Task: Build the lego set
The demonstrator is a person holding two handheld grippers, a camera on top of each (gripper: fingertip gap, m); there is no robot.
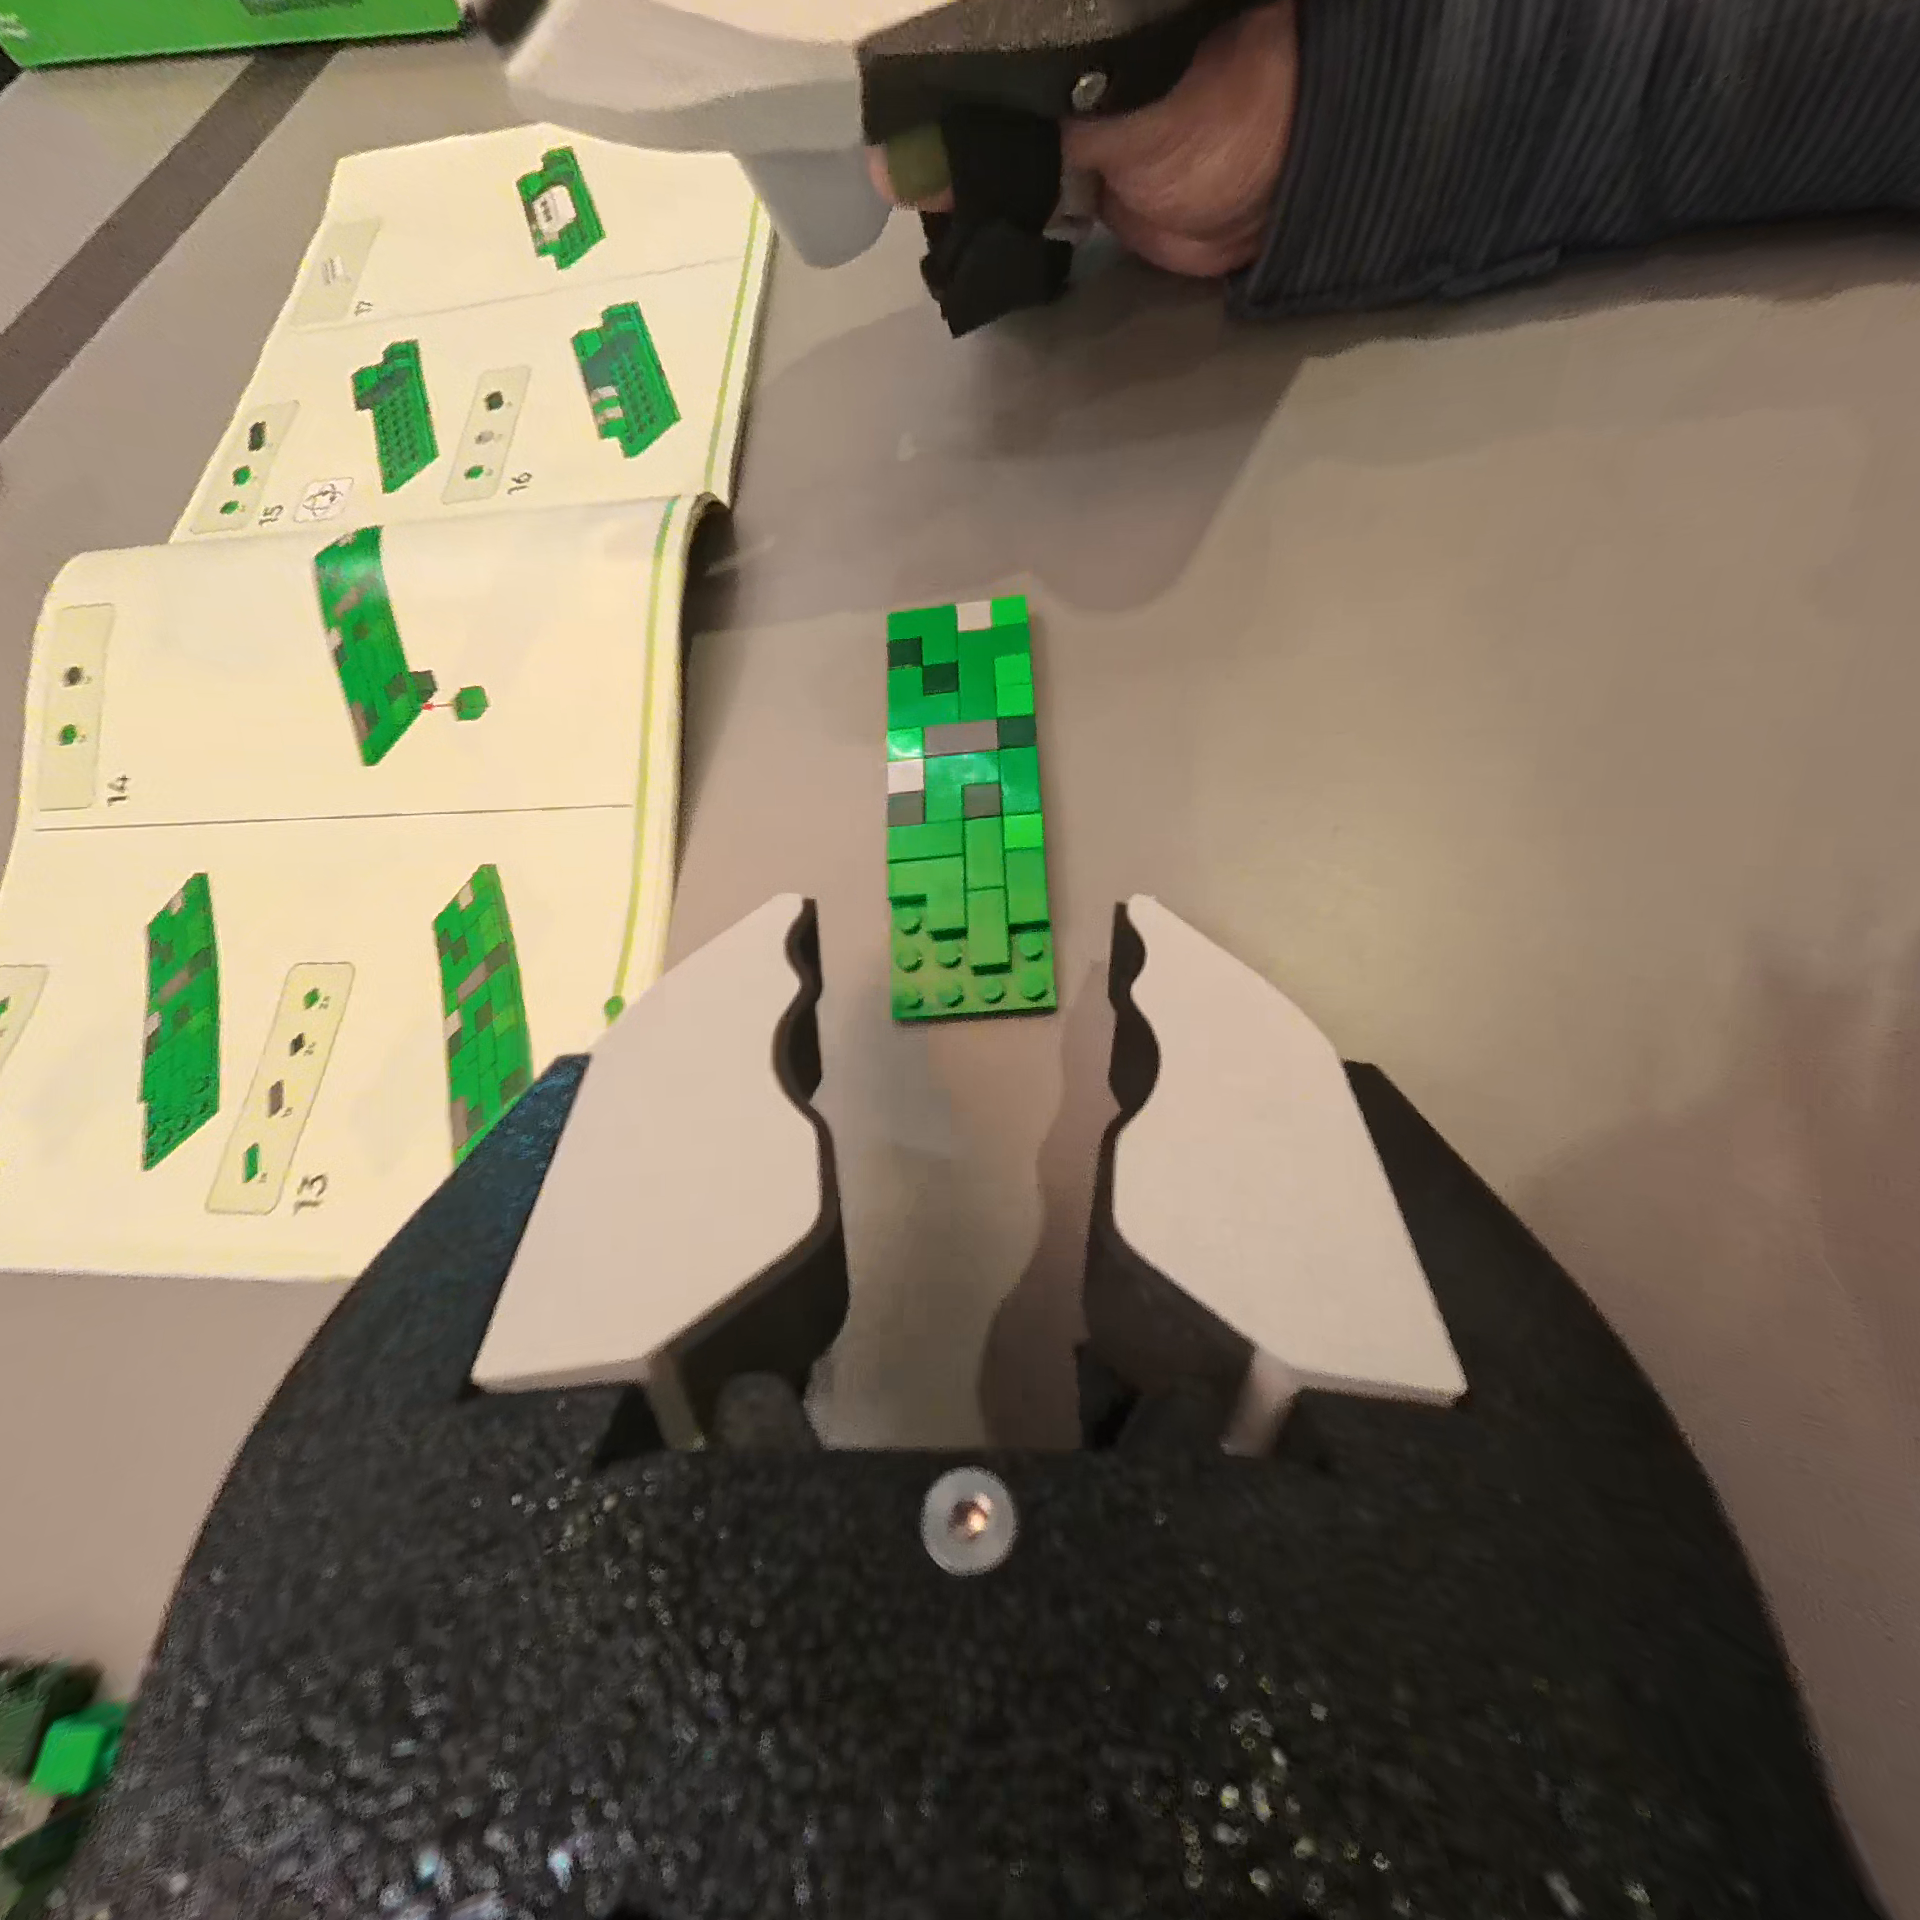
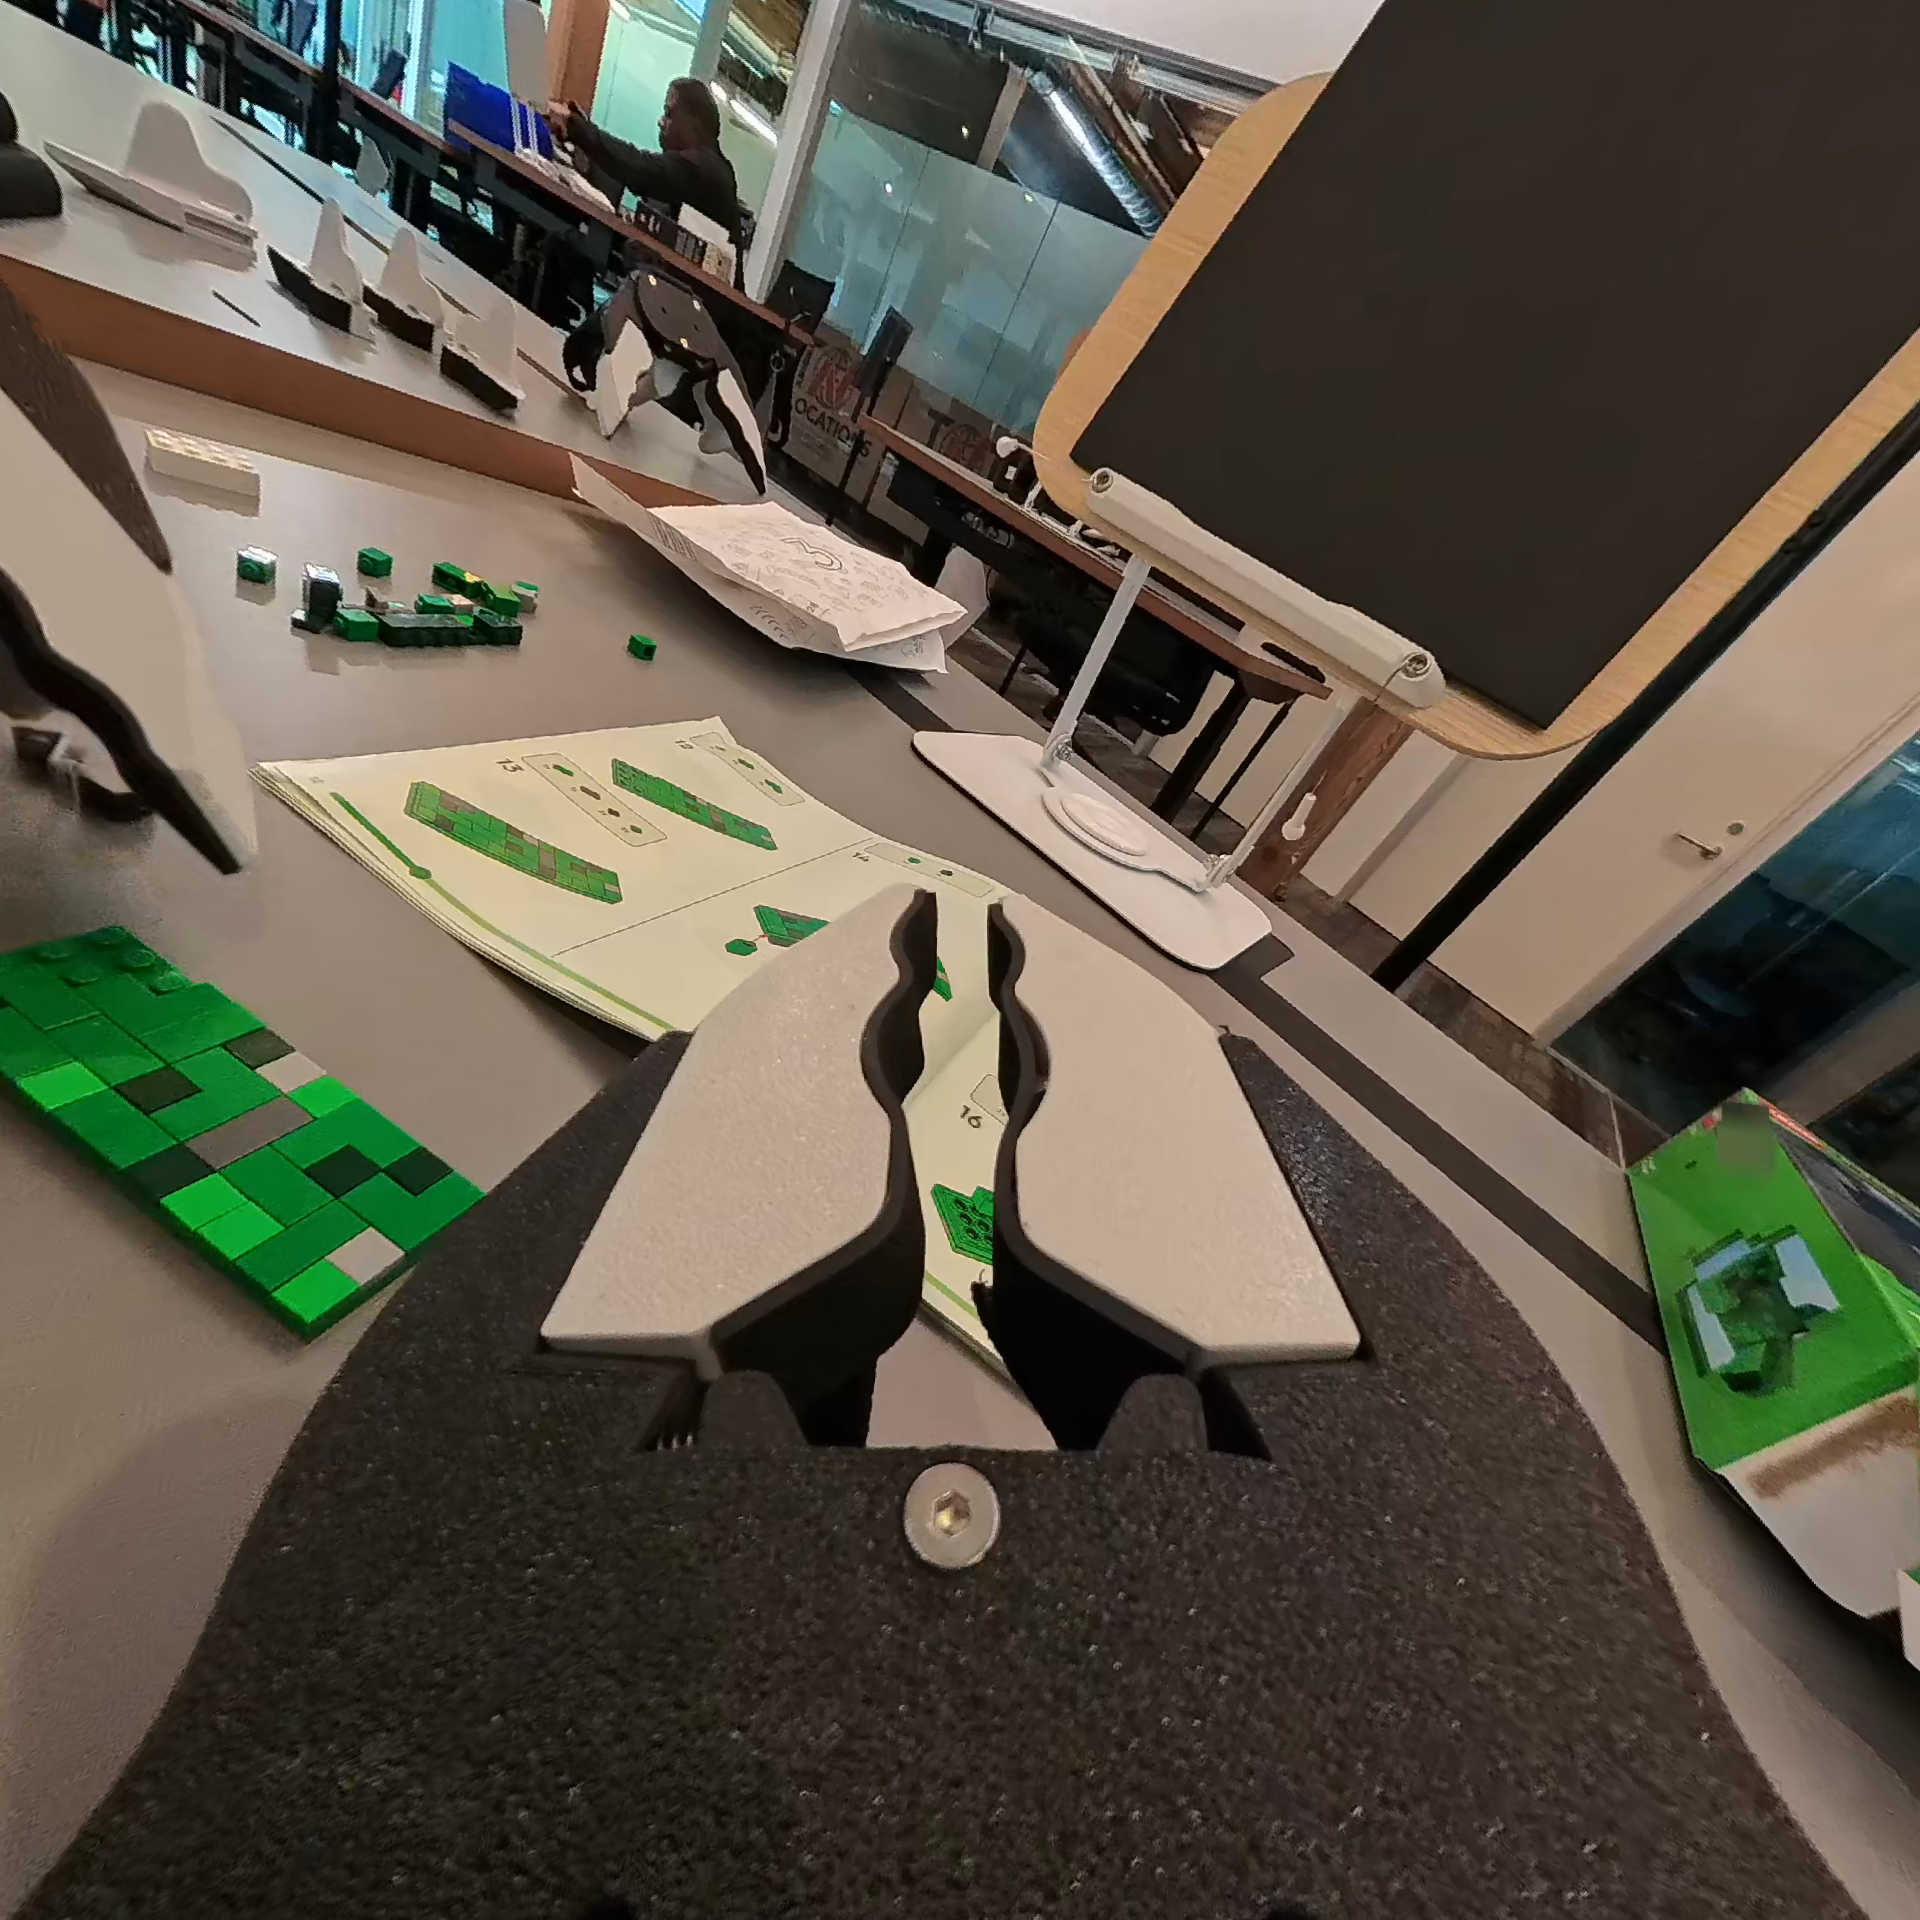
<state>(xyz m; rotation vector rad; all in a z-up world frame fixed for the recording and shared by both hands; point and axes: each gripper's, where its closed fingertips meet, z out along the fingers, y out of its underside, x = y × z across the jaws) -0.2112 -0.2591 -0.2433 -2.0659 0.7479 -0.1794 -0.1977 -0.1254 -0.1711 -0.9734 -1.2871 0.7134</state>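
Observation:
A long green lego plate (image 1: pixel 966 810) lies flat on the grey table, tiled in green, grey and white, with bare studs at its near end. My left gripper (image 1: pixel 966 914) is open and empty, its fingertips on either side of that near end. The plate also shows in the right wrist view (image 2: pixel 208 1132), at the lower left. My right gripper (image 2: pixel 958 909) is empty, its jaws only a narrow gap apart, over the open instruction booklet (image 2: pixel 582 862). In the left wrist view it (image 1: pixel 977 281) is held by a hand (image 1: pixel 1174 177) beyond the plate.
The booklet (image 1: pixel 416 623) lies left of the plate. Loose green bricks (image 2: pixel 416 613), a white brick (image 2: pixel 203 462) and a crumpled paper bag (image 2: pixel 810 582) lie farther off. A white stand base (image 2: pixel 1101 831) carries a dark board. A green box (image 2: pixel 1766 1278) is at the right. Some 15 cm of space lies between my two pairs of fingers. From my left tips it is roughly 30 cm to the white brick (image 2: pixel 203 462); from my right, 40 cm.

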